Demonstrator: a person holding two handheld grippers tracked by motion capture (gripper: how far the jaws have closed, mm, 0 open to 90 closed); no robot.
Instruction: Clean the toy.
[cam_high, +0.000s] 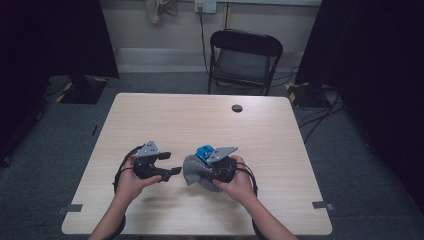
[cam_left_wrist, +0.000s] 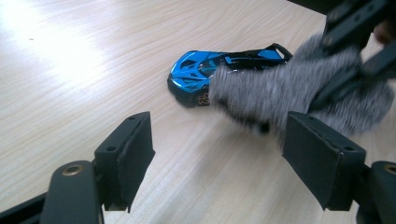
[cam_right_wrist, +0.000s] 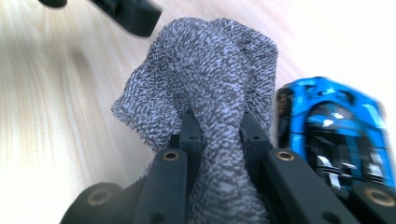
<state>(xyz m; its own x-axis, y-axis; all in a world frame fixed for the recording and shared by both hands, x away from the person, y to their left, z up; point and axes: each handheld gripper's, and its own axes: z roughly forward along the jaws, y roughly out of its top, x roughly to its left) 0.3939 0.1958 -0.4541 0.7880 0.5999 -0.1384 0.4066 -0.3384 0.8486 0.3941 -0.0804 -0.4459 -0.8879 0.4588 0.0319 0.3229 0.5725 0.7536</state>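
The right hand-held gripper (cam_right_wrist: 217, 128) had its jaws drawn tight on a bunched grey cloth (cam_right_wrist: 210, 79), which bulged out above and below the pinch. In the high view that cloth (cam_high: 194, 170) sat on the wooden bench (cam_high: 165, 120), near the edge closest to the person, and touched the blue toy car (cam_high: 204, 153) on the car's near side. The left gripper view showed the cloth (cam_left_wrist: 275, 93) draped against the rear of the car (cam_left_wrist: 201, 72), covering its back half, while the car's nose stayed bare. The car (cam_right_wrist: 334, 130) stood on its wheels on the bench.

The left hand-held gripper (cam_left_wrist: 219, 149) was spread wide with nothing between its jaws; it hung just above the bench, close to the car and pointed toward it. In the high view this hand-held gripper (cam_high: 172, 172) lay just beside the cloth, on the side away from the car.
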